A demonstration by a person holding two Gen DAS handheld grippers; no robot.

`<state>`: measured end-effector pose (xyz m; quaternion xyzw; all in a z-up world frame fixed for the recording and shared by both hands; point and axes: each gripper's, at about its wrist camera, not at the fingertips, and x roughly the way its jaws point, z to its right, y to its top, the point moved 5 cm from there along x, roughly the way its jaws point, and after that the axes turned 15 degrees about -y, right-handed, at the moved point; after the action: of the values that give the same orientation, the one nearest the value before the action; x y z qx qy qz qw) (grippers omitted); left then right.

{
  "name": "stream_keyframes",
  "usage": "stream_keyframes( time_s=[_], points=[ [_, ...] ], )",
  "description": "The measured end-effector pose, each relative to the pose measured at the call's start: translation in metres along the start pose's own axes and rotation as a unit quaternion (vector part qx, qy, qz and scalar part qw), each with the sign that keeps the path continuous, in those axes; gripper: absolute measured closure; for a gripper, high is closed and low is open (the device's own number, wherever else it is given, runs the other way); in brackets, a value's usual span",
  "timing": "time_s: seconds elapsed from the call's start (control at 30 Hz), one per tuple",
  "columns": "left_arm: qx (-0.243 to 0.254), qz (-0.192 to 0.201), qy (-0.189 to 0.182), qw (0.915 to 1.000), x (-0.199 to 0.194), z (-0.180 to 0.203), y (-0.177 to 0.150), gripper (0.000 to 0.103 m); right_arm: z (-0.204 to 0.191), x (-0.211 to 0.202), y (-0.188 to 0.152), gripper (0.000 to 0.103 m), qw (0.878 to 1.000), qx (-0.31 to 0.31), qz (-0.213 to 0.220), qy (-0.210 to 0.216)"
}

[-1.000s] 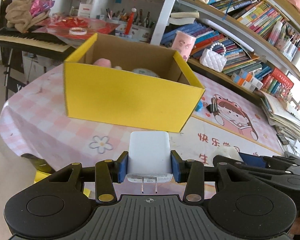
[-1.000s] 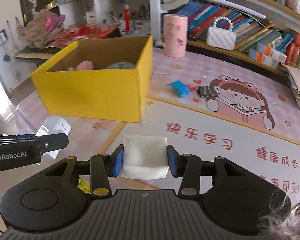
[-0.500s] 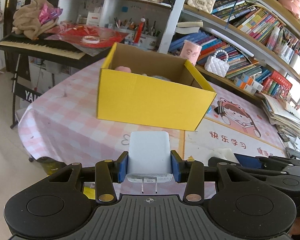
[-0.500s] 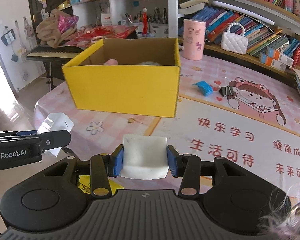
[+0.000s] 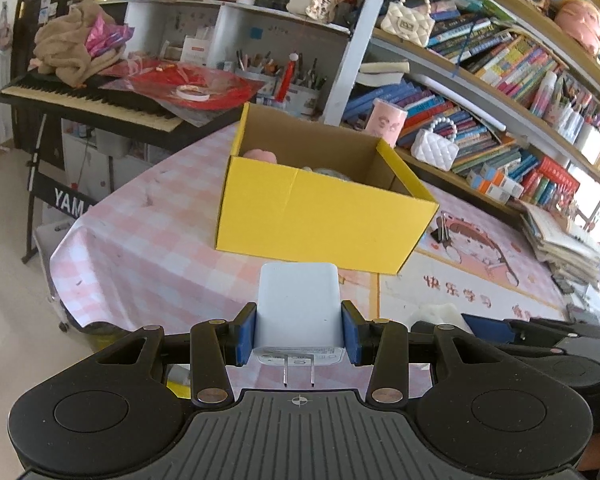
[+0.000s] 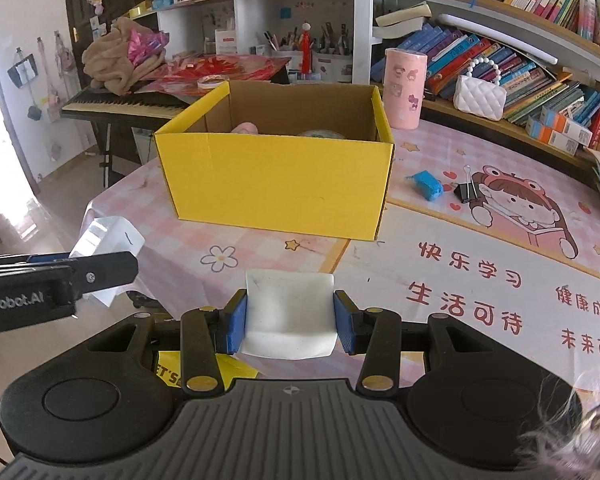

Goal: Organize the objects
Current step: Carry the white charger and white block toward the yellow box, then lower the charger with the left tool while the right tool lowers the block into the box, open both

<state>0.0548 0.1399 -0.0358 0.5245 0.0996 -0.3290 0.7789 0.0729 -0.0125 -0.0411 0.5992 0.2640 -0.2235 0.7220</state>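
Note:
My left gripper [image 5: 298,334] is shut on a white plug charger [image 5: 298,304], prongs toward the camera, held above the table's near edge. It also shows in the right wrist view [image 6: 108,248]. My right gripper [image 6: 288,326] is shut on a white soft block [image 6: 290,314]. An open yellow cardboard box [image 5: 316,216] stands on the pink table ahead, also in the right wrist view [image 6: 276,180]; a pink item [image 6: 246,128] and a greyish item lie inside.
A blue object [image 6: 426,184] and a black binder clip [image 6: 468,190] lie right of the box. A pink cylinder [image 6: 402,88] and white handbag [image 6: 480,94] stand behind. A keyboard [image 5: 88,102] and bookshelves border the table. Stacked papers [image 5: 564,240] sit at right.
Both grippers have drawn back and up from the box, which now looks smaller and farther away. Each keeps its hold on its object.

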Motion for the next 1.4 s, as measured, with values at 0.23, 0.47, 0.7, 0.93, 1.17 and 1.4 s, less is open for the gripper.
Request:
stream_keyframes(
  time_s=[0.23, 0.47, 0.7, 0.93, 1.17, 1.4],
  points=[
    [-0.018, 0.022, -0.004, 0.9996, 0.003, -0.007, 0.022, 0.062, 0.004, 0.003, 0.019, 0.061, 1.0, -0.005, 0.017, -0.007],
    [0.002, 0.054, -0.001, 0.9985, 0.017, 0.0, 0.062, 0.062, 0.011, 0.011, 0.061, 0.061, 0.998, 0.003, 0.055, 0.006],
    [0.011, 0.081, 0.006, 0.9967, 0.044, 0.003, 0.103, 0.062, 0.018, 0.034, 0.114, 0.061, 0.995, 0.004, 0.094, 0.026],
    [0.006, 0.085, 0.028, 0.996, 0.082, -0.001, 0.129, 0.062, 0.017, 0.085, 0.15, 0.061, 0.994, -0.021, 0.091, 0.047],
    [-0.01, 0.064, 0.052, 0.9966, 0.122, -0.014, 0.143, 0.062, 0.004, 0.141, 0.16, 0.061, 0.993, -0.073, 0.054, 0.07],
    [-0.033, 0.027, 0.049, 0.9979, 0.161, -0.026, 0.152, 0.061, -0.015, 0.179, 0.154, 0.061, 0.985, -0.138, 0.01, 0.101]
  ],
)
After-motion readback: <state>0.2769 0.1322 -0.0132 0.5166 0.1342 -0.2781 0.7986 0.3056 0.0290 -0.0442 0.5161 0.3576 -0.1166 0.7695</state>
